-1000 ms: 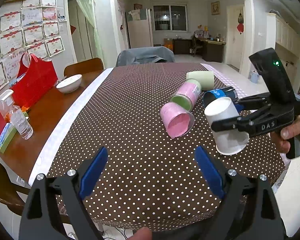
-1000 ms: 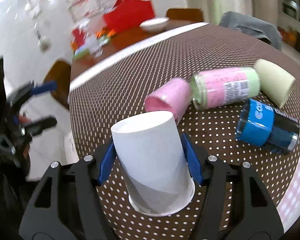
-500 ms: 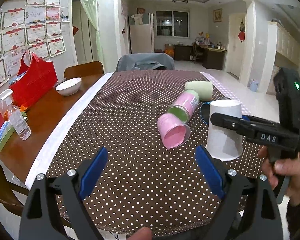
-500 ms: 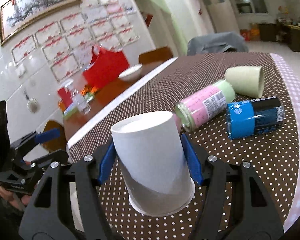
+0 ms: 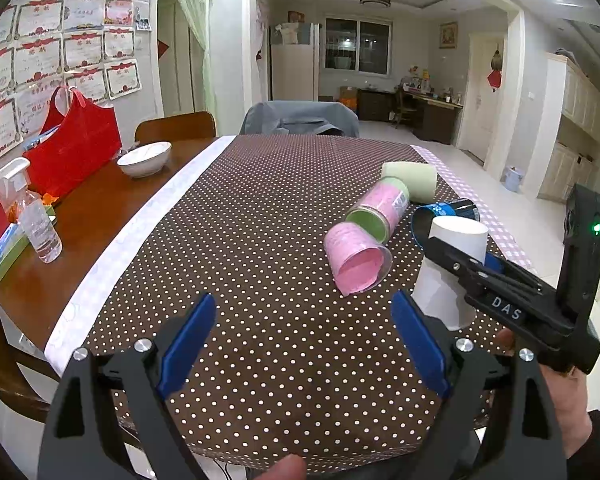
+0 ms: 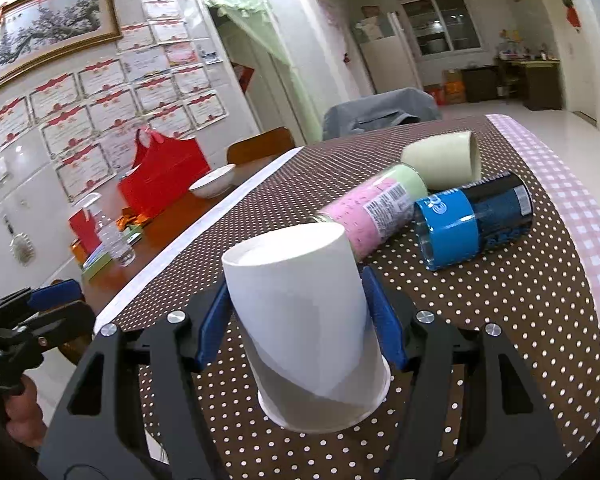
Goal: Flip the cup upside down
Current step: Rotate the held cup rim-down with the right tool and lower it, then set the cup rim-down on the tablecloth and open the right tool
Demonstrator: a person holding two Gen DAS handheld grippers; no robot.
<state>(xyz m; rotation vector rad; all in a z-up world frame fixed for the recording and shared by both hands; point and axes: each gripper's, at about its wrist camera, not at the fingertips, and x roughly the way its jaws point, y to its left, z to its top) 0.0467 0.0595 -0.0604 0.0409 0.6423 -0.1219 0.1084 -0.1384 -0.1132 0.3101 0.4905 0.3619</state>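
A white paper cup [image 6: 308, 320] stands upside down, rim down, on the brown dotted tablecloth [image 6: 520, 320]. My right gripper [image 6: 298, 326] is shut on the cup, blue pads on both its sides. In the left wrist view the cup [image 5: 446, 276] is at the right with the right gripper [image 5: 460, 254] across it. My left gripper [image 5: 300, 350] is open and empty above the near part of the tablecloth [image 5: 240, 220].
A pink cup [image 5: 356, 260], a pink-green bottle [image 5: 380, 208], a blue can [image 6: 472, 220] and a pale green cup [image 6: 440, 158] lie on their sides behind the white cup. A bowl [image 5: 144, 158], a red bag [image 5: 74, 146] and a spray bottle [image 5: 32, 216] stand on bare wood at left.
The right gripper has lowered the white cup and set it more upright, rim down on the cloth. The left gripper has stayed in place.
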